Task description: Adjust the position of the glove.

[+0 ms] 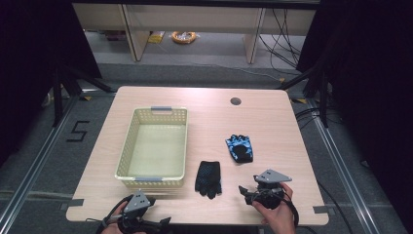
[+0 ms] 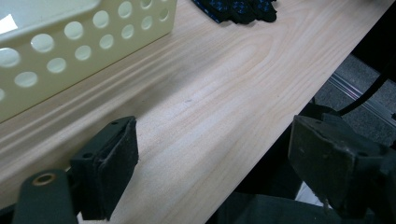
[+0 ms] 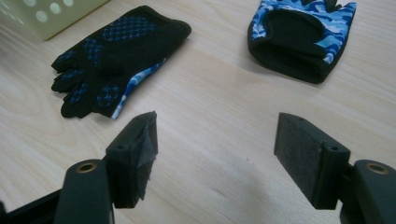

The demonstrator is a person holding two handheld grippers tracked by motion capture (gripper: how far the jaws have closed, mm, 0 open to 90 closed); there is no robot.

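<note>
- Two gloves on the counter (image 1: 272,122), both loose, well apart from each other and untouched.
- Black glove (image 1: 208,178): flat, palm side up with blue grip dots, just beside the basket's near right corner; lies ahead and to the left of the right hand-held gripper (image 1: 253,191), so likely the first pick.
- Blue camouflage glove (image 1: 239,147): slightly bunched, cuff opening toward the right gripper view's camera, farther back on the counter.
- Cream perforated basket (image 1: 127,146): nothing inside; stands left of the gloves, seemingly as their destination.
- Right hand-held gripper: jaws wide, nothing between them, low over bare counter near the front edge, aimed toward the gloves.
- Left hand-held gripper (image 1: 160,224): jaws wide, holding nothing, at the counter's front edge near the basket, apparently waiting.
</note>
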